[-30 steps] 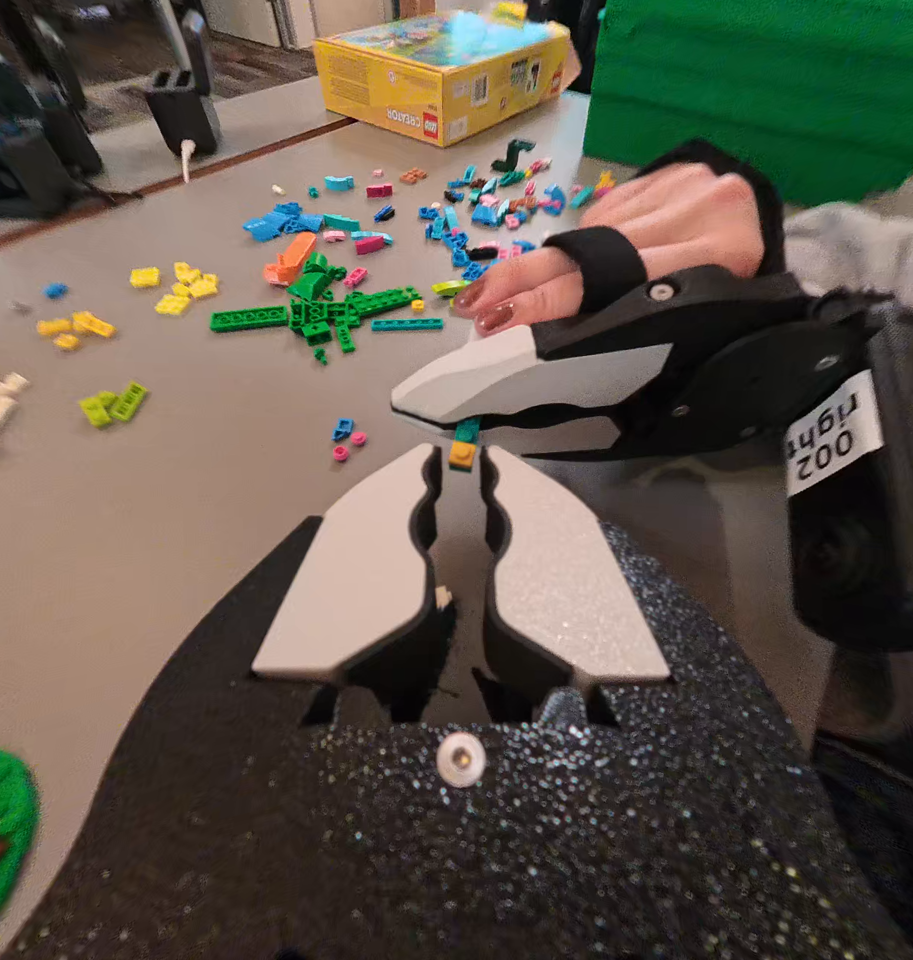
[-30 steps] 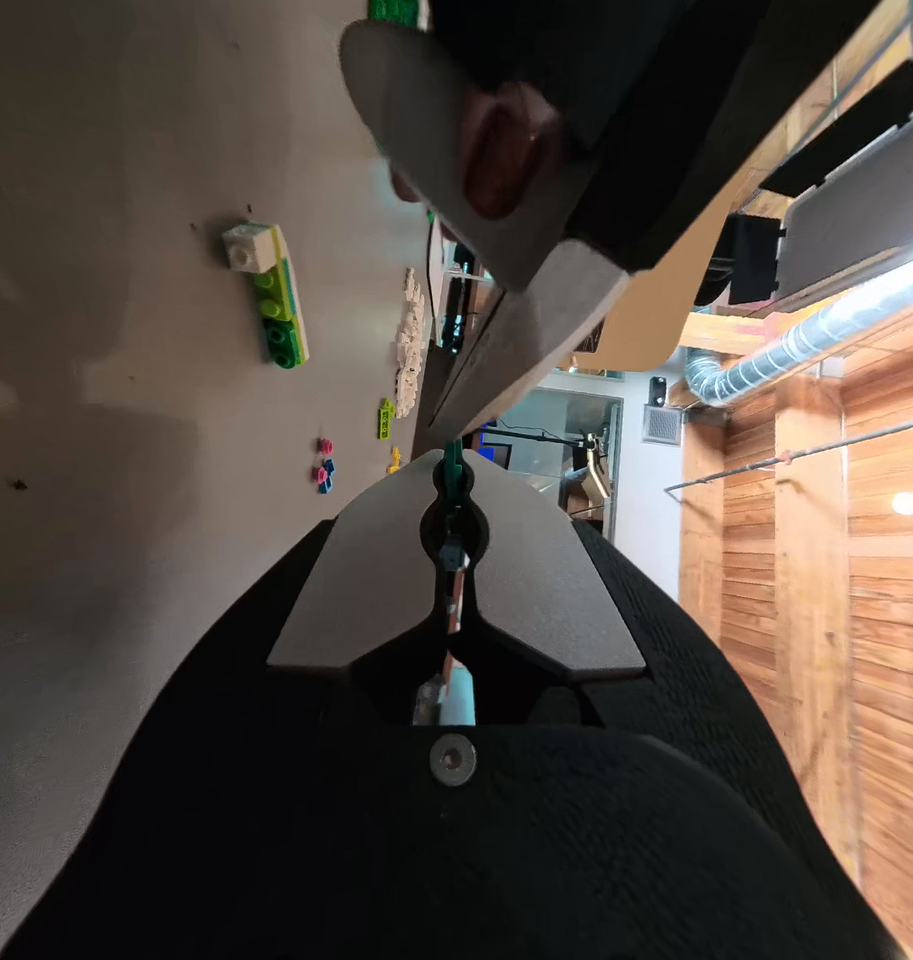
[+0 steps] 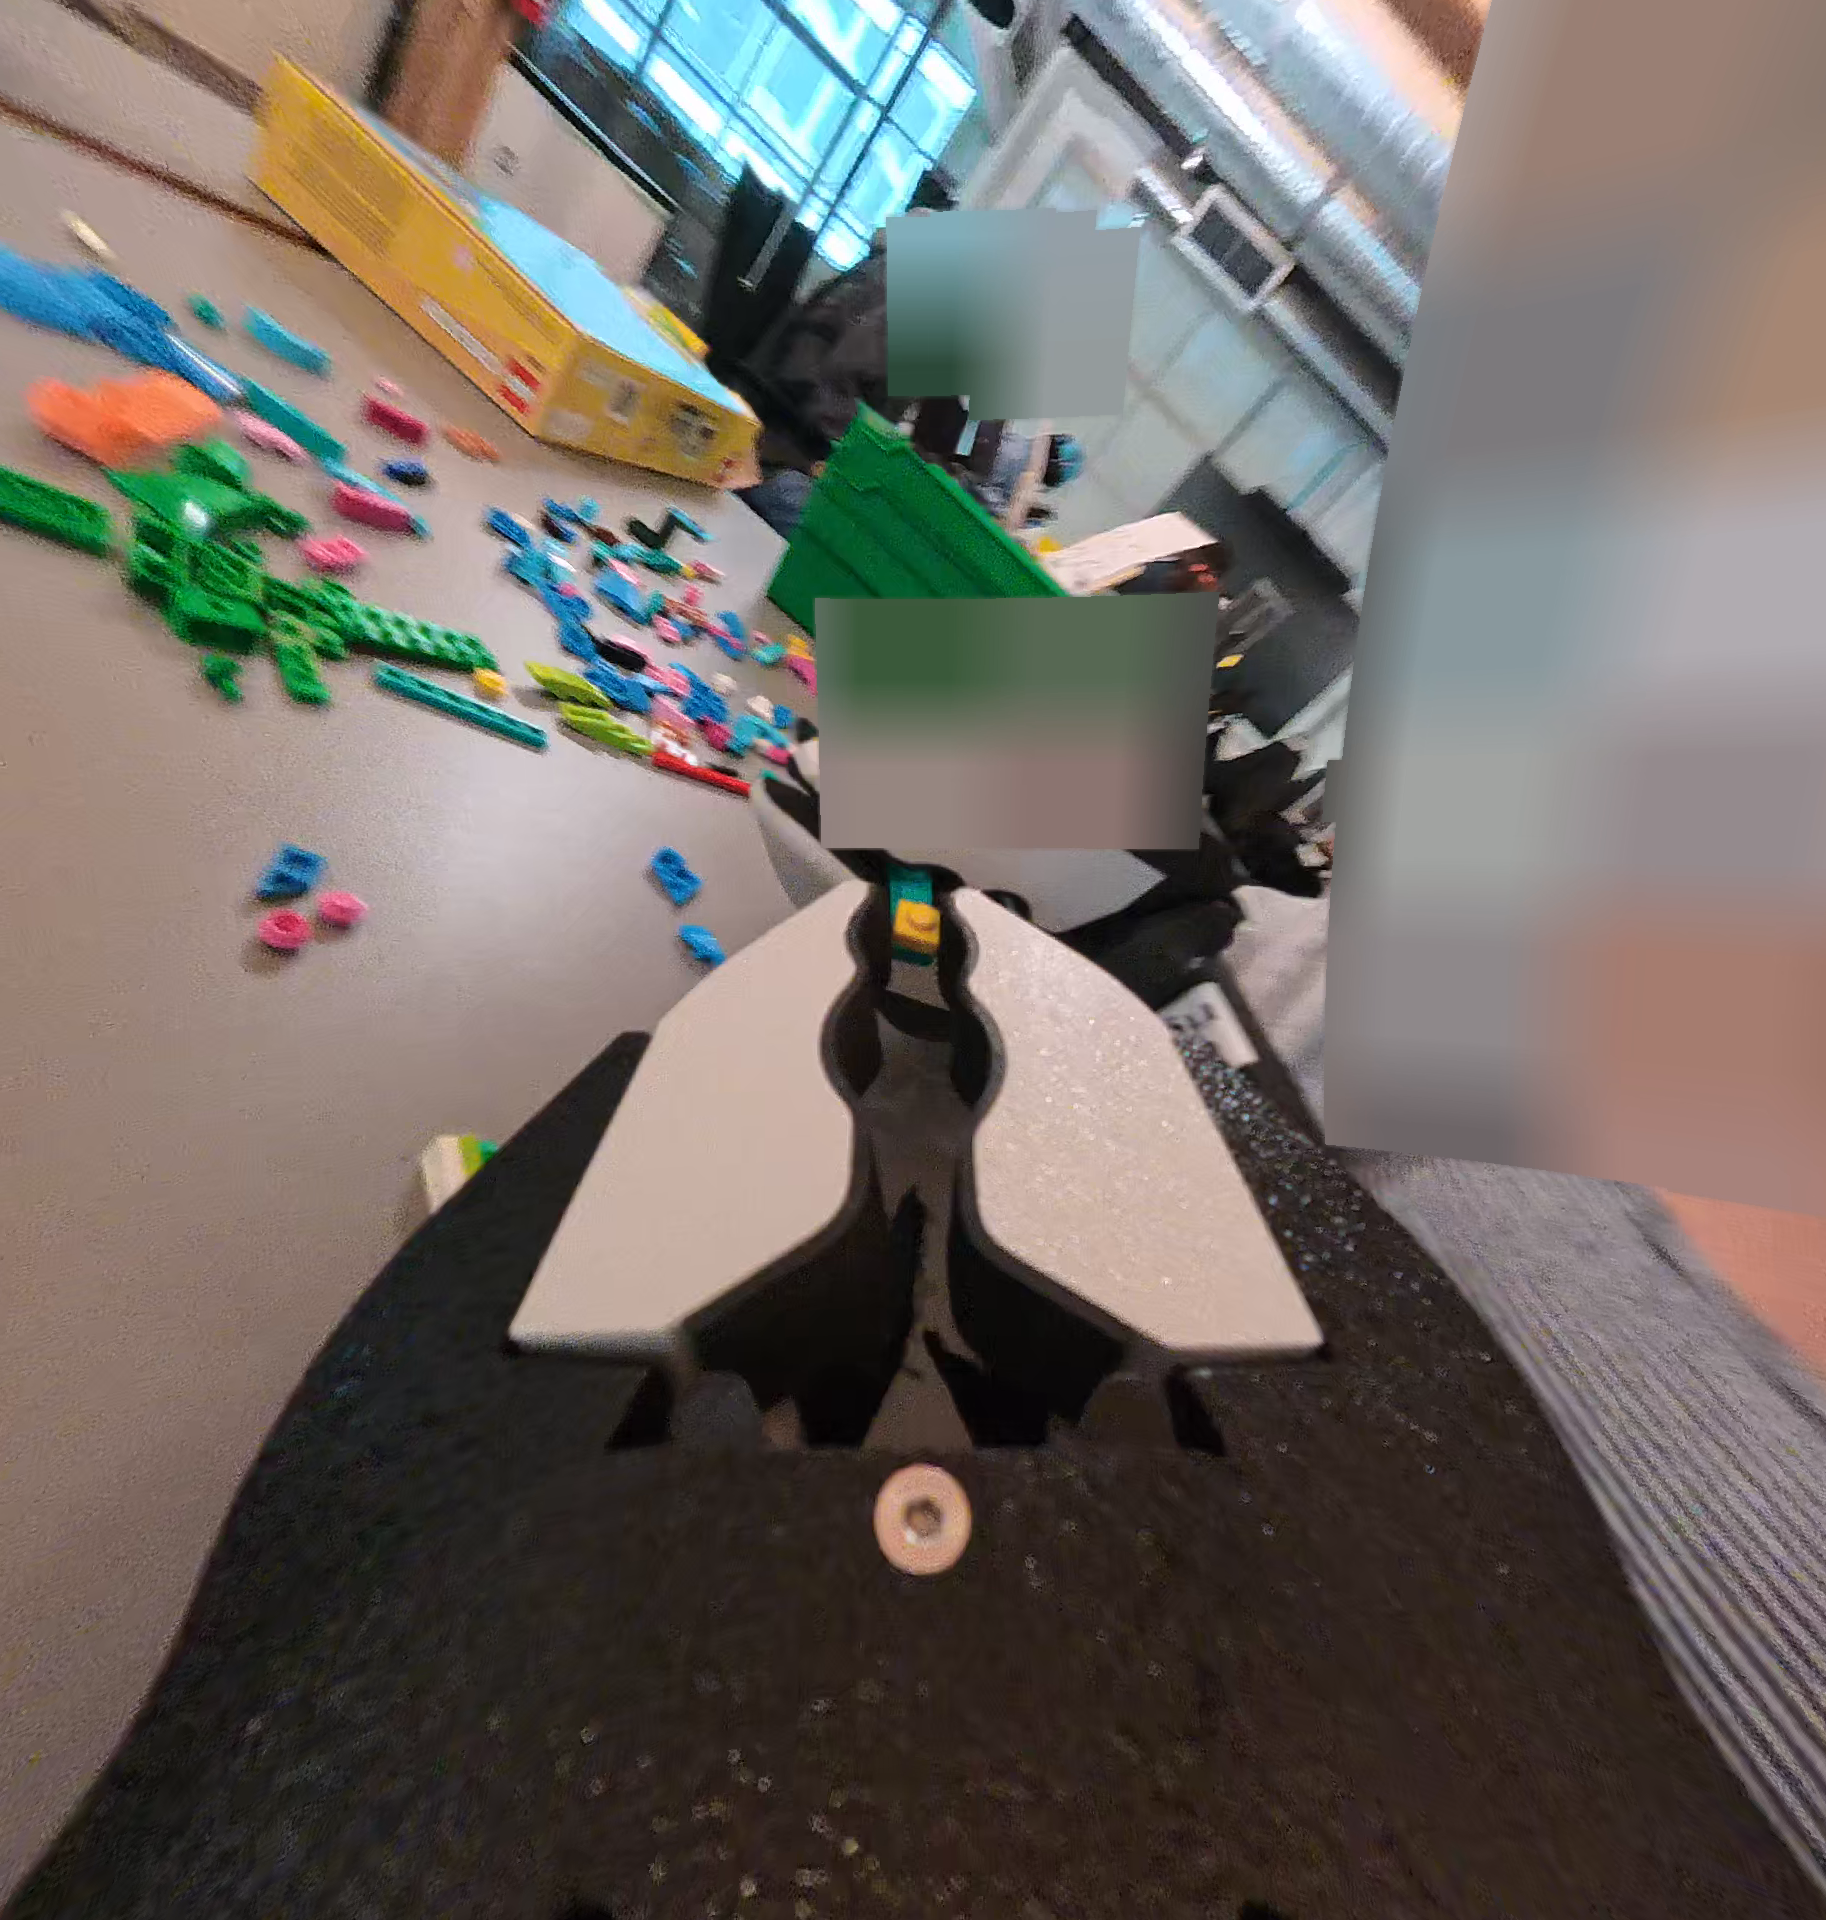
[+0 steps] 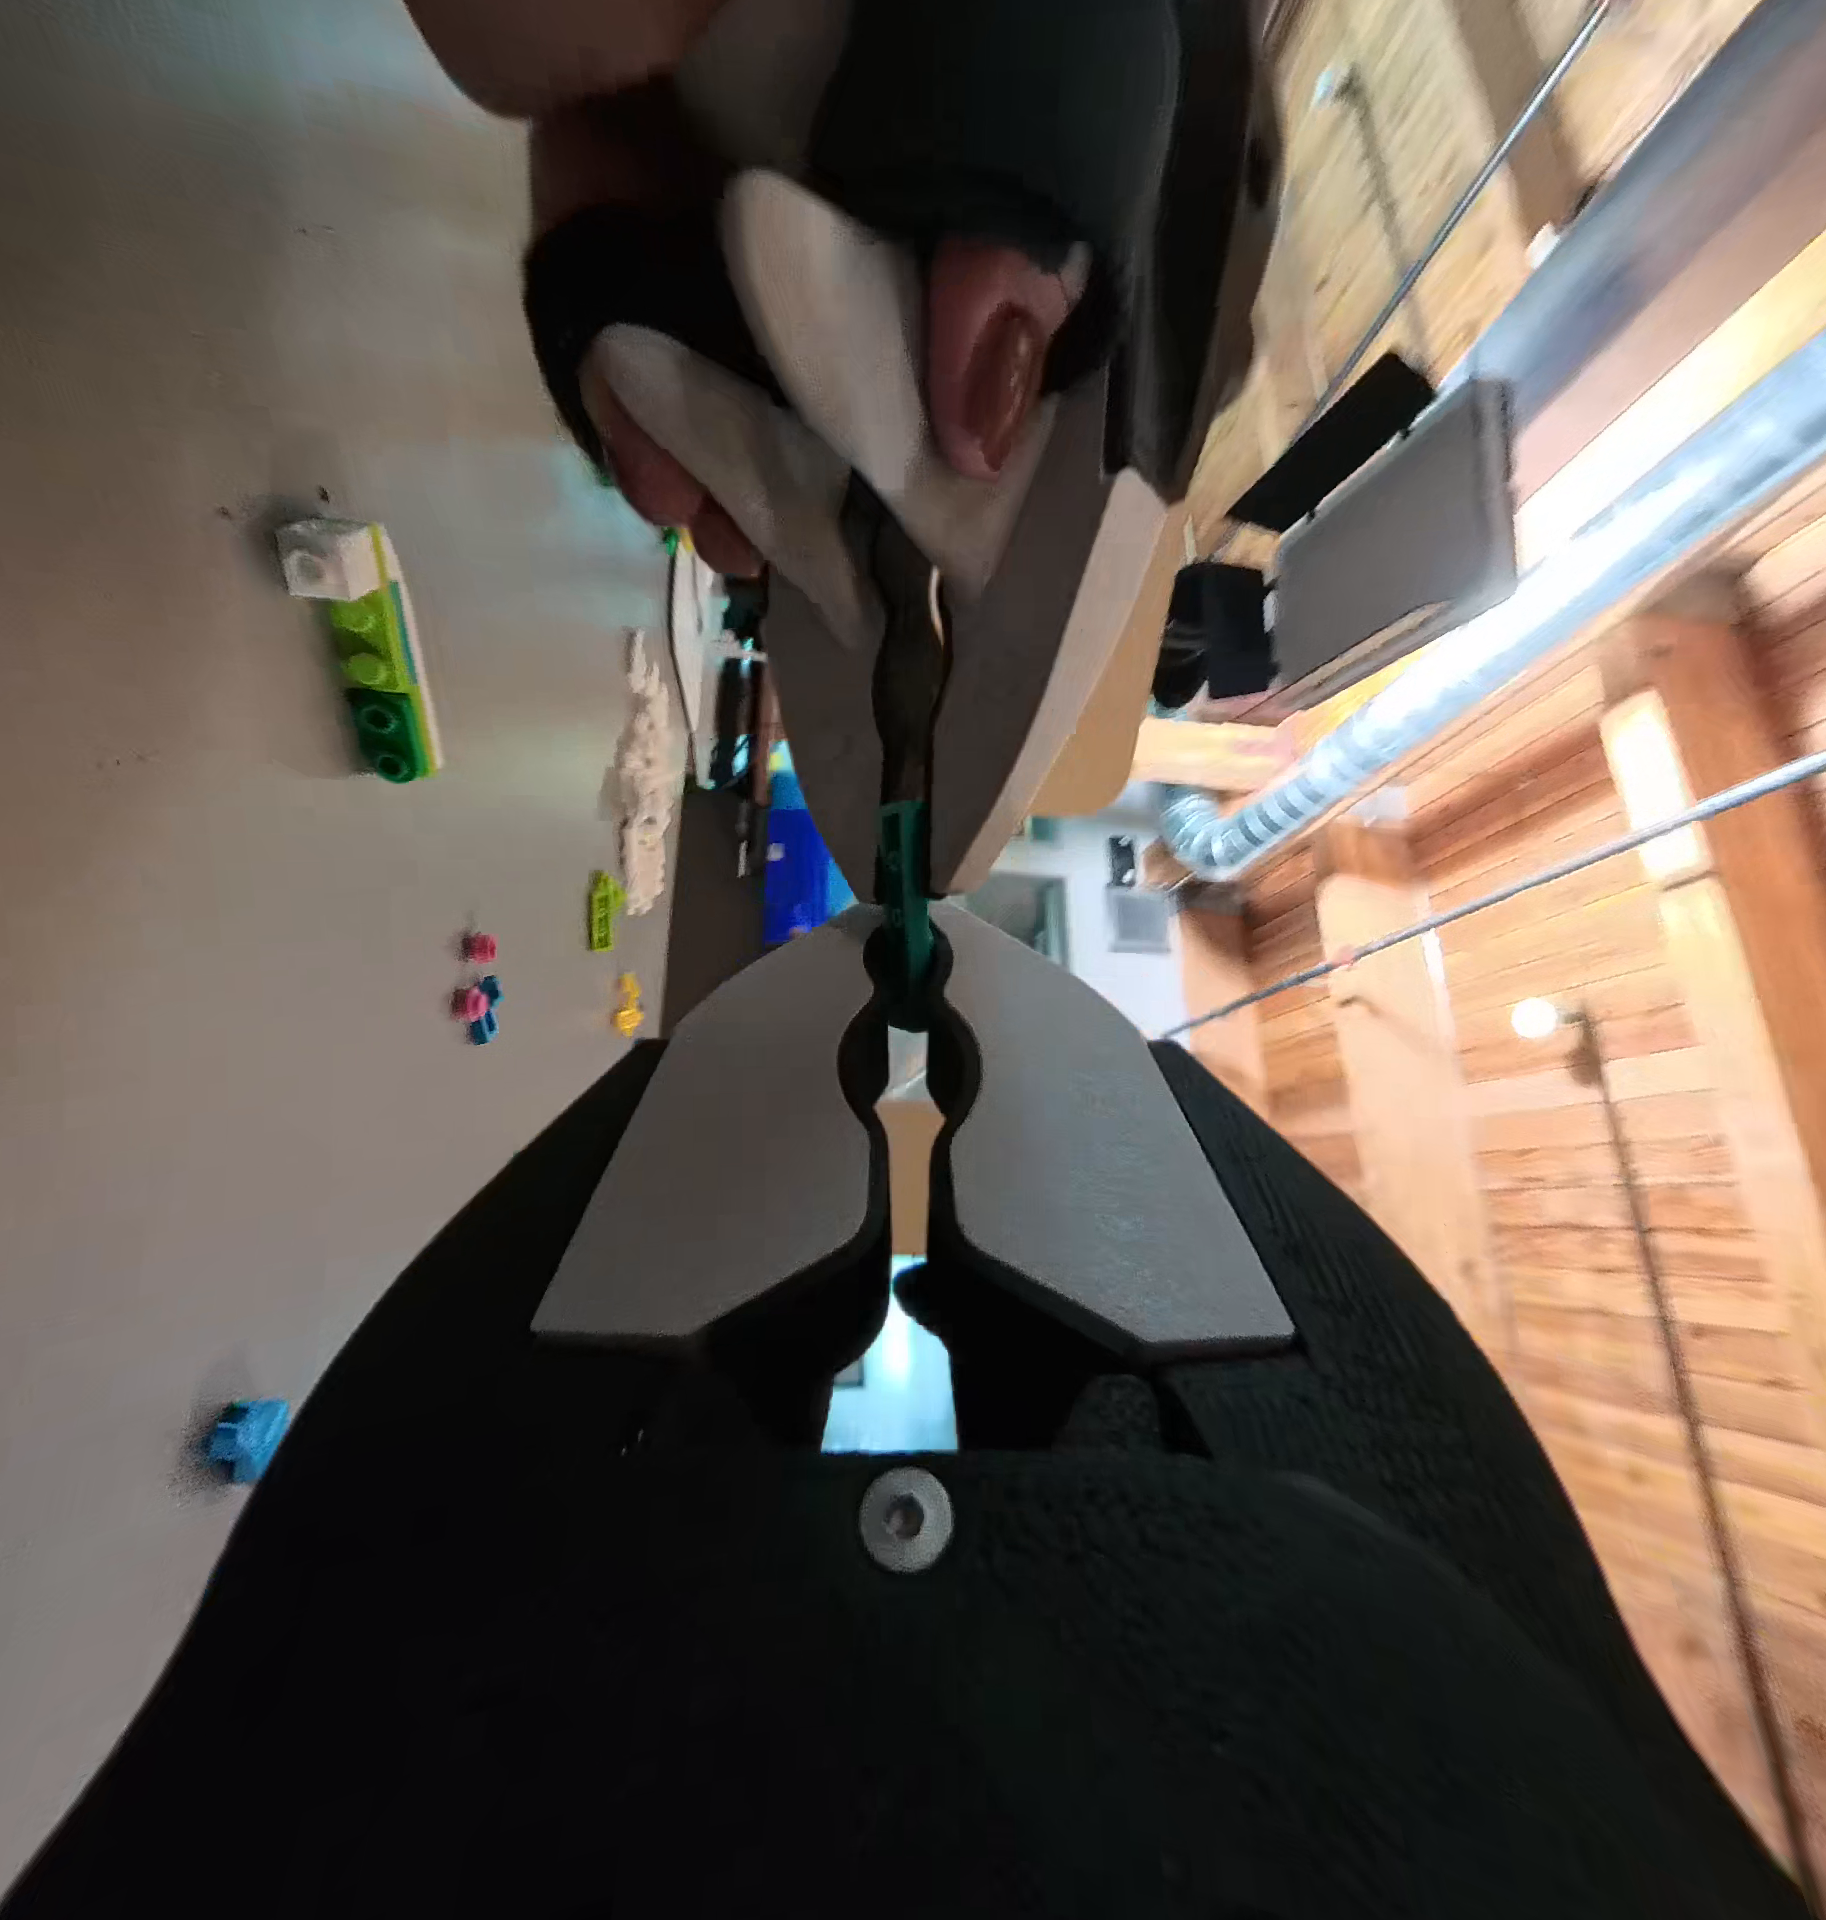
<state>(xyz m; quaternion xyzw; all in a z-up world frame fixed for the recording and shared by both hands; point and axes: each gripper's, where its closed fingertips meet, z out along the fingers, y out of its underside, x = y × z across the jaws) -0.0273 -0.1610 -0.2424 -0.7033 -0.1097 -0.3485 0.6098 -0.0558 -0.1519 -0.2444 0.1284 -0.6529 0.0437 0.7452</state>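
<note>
Teal plastic, a narrow strip (image 3: 907, 896) carrying a small yellow stud piece (image 3: 915, 925), sits clamped between the fingertips of both grippers at once, lifted above the grey table (image 3: 213, 1039). The left gripper (image 3: 911, 920) is nearly closed, its pale fingers (image 3: 753, 1081) pressing on the strip's near end with the yellow piece facing its camera. The right gripper (image 4: 907, 971) is likewise almost closed on the strip's other end (image 4: 904, 935), seen edge-on, and the two sets of tips meet almost nose to nose. Down on the table lie a small green, lime and white stack of bricks (image 4: 374, 644), scattered blue and pink pieces (image 3: 618, 623), a green built cluster (image 3: 234, 582) and a yellow box (image 3: 493, 301)
</note>
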